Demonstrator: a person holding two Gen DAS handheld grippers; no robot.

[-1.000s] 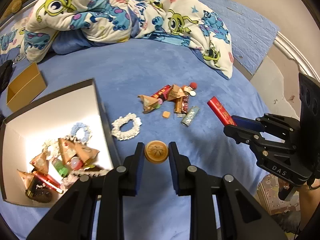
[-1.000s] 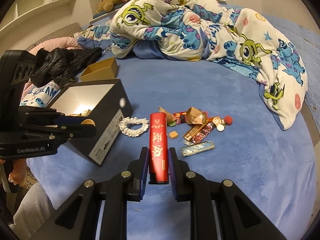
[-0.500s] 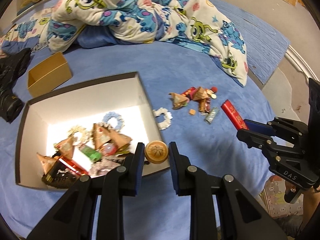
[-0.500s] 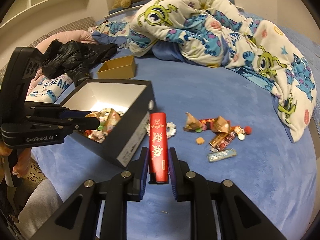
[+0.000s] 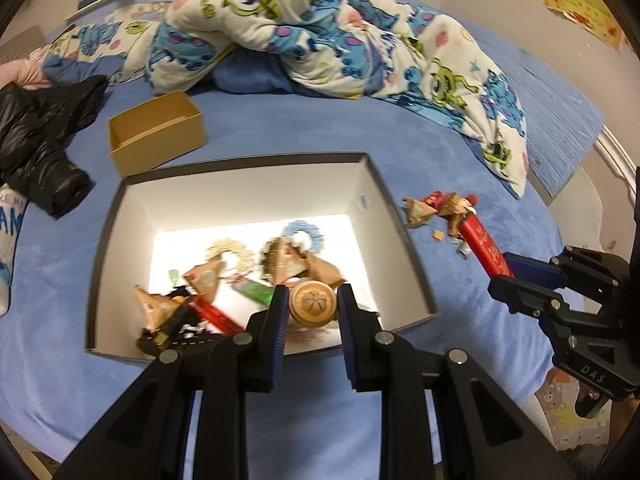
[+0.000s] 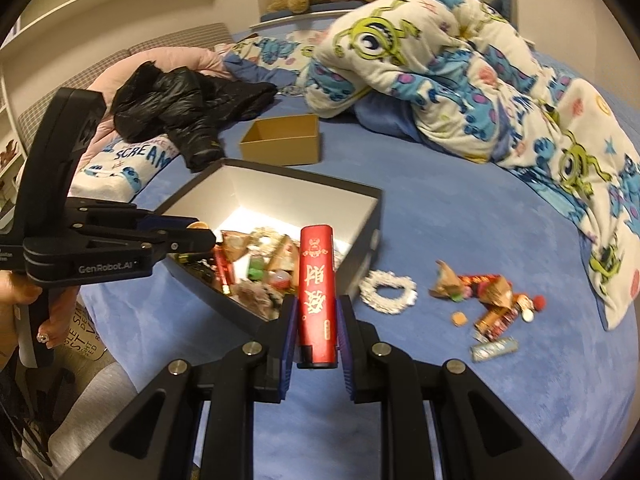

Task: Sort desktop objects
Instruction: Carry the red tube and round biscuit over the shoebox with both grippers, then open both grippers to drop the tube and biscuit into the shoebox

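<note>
Left gripper [image 5: 313, 307] was clamped on a round carved wooden knob [image 5: 313, 306], hanging over the near end of the open black cardboard box with white inside [image 5: 256, 190]. Right gripper [image 6: 316, 322] pinched a red tube with gold characters [image 6: 316, 292], box at its 11 o'clock, loose snack wrappers [image 6: 480, 292] at 2 o'clock on the blue bedspread [image 6: 460, 216].

The right gripper [image 6: 314, 334] clamps a red tube [image 6: 317, 296] upright between its jaws at 6 o'clock, its top overlapping the near corner of the open black box [image 6: 362, 236]. The left gripper [image 6: 200, 234], at 9 o'clock, holds a small round item over the box. Loose wrappers [image 6: 480, 292] and a white scrunchie [image 6: 387, 291] lie on the blue bed [image 6: 460, 208] at 4 o'clock.
</note>
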